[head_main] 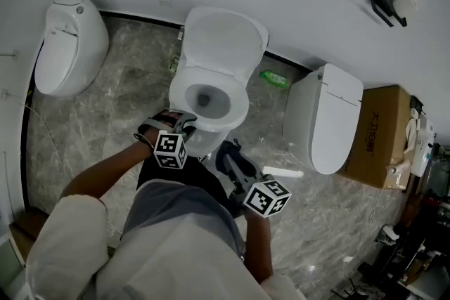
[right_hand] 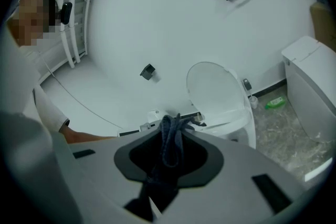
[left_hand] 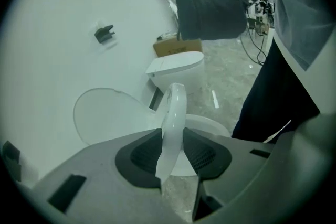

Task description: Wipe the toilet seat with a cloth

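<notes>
The middle toilet (head_main: 211,91) has its lid (head_main: 221,38) up against the wall. My left gripper (head_main: 184,121) is at the bowl's front left rim. In the left gripper view the white toilet seat (left_hand: 173,118) runs edge-on between the jaws. The pads stand close on both sides with a sliver of room, so the gripper (left_hand: 172,157) is open around it. My right gripper (head_main: 228,154) hangs in front of the bowl, shut on a dark blue-grey cloth (right_hand: 170,139). The same cloth (left_hand: 210,13) dangles in a bunch in the left gripper view.
A closed toilet (head_main: 70,46) stands to the left and another (head_main: 327,116) to the right, with a cardboard box (head_main: 383,137) beyond it. A green bottle (head_main: 274,78) lies by the wall. A black holder (head_main: 387,5) is fixed on the wall. The floor is grey marble.
</notes>
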{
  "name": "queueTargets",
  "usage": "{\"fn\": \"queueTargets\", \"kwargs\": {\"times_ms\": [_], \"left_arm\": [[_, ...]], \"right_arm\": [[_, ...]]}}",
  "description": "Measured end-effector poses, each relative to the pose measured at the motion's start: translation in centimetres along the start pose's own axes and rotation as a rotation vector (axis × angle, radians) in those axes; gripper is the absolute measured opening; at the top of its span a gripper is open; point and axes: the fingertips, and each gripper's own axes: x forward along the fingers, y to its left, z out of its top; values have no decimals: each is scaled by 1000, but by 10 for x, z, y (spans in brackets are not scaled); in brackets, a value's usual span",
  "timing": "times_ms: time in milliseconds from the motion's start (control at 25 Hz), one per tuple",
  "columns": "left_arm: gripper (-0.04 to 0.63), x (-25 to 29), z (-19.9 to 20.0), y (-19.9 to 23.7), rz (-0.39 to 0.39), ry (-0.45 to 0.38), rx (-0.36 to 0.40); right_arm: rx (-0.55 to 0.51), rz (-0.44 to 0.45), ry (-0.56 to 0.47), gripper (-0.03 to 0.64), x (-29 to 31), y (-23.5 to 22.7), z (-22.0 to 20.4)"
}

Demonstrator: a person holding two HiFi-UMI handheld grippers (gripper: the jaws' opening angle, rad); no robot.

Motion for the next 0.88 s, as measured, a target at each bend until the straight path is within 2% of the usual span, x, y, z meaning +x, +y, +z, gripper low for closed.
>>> {"fn": "queueTargets", "kwargs": {"times_ms": [80,240,360,480,680,880], "left_arm": [[114,2,-6,-17,-44,2,5],[124,3,-14,-47,-165,-28,-40],[126,7,-17,-63,-273,-55,-111],[126,12,-21,-78,-348,-81,-185],[124,25,-36,-110,-405,-76,-301],[118,43,-48,-135,-429,-56,-362]], "right_arm": [[4,2,28,77,2,0,-10],[27,2,96,77,5,-5,-33],[26,-15,126,77,8,-17,-39],[10,-49,138,77,13,-27,-44],[33,-69,161,77,24,-43,-56],[63,-129,174,77,32,-79,-67]]}}
